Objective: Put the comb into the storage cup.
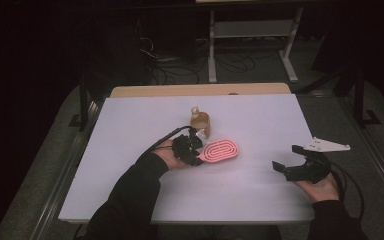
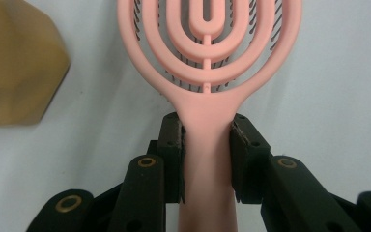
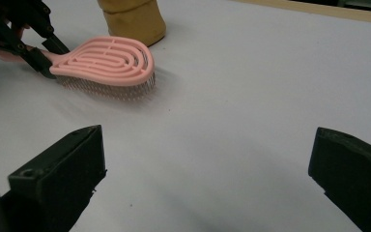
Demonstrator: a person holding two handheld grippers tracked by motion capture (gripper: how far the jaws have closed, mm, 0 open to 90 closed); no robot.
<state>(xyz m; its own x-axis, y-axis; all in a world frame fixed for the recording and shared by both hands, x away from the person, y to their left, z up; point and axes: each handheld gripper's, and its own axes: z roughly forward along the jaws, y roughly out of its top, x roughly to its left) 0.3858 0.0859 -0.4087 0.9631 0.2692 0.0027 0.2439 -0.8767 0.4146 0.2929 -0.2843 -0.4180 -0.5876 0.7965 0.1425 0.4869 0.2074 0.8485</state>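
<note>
A pink hairbrush (image 1: 222,150) with an open, looped back lies bristles down near the middle of the white tabletop (image 1: 260,120). My left gripper (image 1: 199,152) is shut on its handle. In the left gripper view the two pads press the handle (image 2: 207,159) from both sides, just below the brush head (image 2: 207,48). My right gripper (image 1: 288,157) hovers at the right of the table, well apart from the brush. Its jaws stand wide open with nothing between them. The right gripper view has the brush (image 3: 106,60) and the left gripper (image 3: 29,48) at the upper left.
A tan, bottle-like object (image 1: 200,121) stands just behind the brush, close to my left gripper; its side (image 2: 14,67) is at the left gripper view's left. A wooden strip (image 1: 200,90) runs along the table's far edge. Cables and a white frame (image 1: 250,30) are on the floor beyond.
</note>
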